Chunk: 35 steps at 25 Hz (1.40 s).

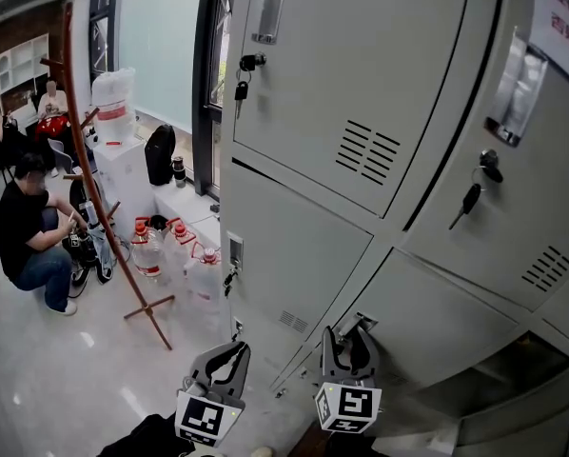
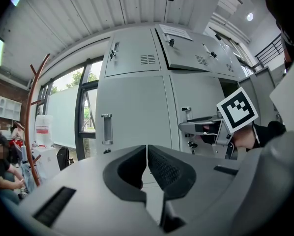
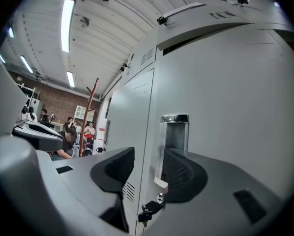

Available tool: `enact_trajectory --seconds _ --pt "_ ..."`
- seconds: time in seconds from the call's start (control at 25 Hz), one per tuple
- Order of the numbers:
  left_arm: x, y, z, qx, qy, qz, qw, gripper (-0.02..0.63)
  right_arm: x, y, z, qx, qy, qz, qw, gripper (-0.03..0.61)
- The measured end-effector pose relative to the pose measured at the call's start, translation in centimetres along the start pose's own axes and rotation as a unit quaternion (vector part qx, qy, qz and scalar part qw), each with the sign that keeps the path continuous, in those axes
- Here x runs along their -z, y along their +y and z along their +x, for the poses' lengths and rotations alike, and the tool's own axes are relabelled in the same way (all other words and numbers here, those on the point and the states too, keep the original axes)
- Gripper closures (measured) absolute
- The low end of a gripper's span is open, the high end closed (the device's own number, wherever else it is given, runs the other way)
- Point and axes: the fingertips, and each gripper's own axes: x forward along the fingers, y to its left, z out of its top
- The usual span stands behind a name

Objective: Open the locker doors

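now, lockers [image 1: 361,93]: standing along the right side, grey fronts facing near.
left hand-held gripper [image 2: 147,154]: showing jaws pressed together, carrying nothing.
right hand-held gripper [image 3: 148,163]: holding jaws apart just before the recessed handle [image 3: 175,132], pressing nothing.
door [image 3: 235,97]: looking light, stiff, slippery sheet metal; hooking the handle lip seeming best.

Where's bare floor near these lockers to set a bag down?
Bare floor lies this side of the coat rack, between the crouching person and the lockers. Crowded: water jugs clustered beside the lockers.
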Motion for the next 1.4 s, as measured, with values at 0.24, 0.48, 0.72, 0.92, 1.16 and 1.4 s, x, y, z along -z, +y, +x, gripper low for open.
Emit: enact_trajectory --seconds 0.24,0.48,0.72,0.92,1.16,1.4 --pt "0.2 0.0 -0.7 0.006 0.000 0.000 1.0000 0.586 0.0 0.5 -0.8 0.009 0.002 -0.003 1.000 0.396" --pt "0.0 -0.2 -2.2 0.023 -0.004 0.004 0.9997 0.586 0.0 1.6 -2.6 0.024 0.006 -0.010 1.000 0.410" --pt "0.0 -0.5 -3.8 0.045 -0.011 0.005 0.9989 0.586 -0.1 2.6 -5.1 0.048 0.010 -0.016 0.999 0.433" --pt "0.1 -1.0 -5.4 0.067 -0.016 0.007 0.9976 0.586 -0.1 3.3 -7.3 0.070 0.012 -0.017 0.997 0.443" --pt "-0.1 -1.7 -6.9 0.095 -0.034 0.010 0.9949 0.586 -0.1 4.2 -10.3 0.095 0.014 -0.017 0.995 0.443" --pt "-0.4 -3.7 -8.1 0.133 -0.032 0.017 0.9905 0.586 0.0 4.5 -13.4 0.119 0.014 -0.010 0.993 0.440"
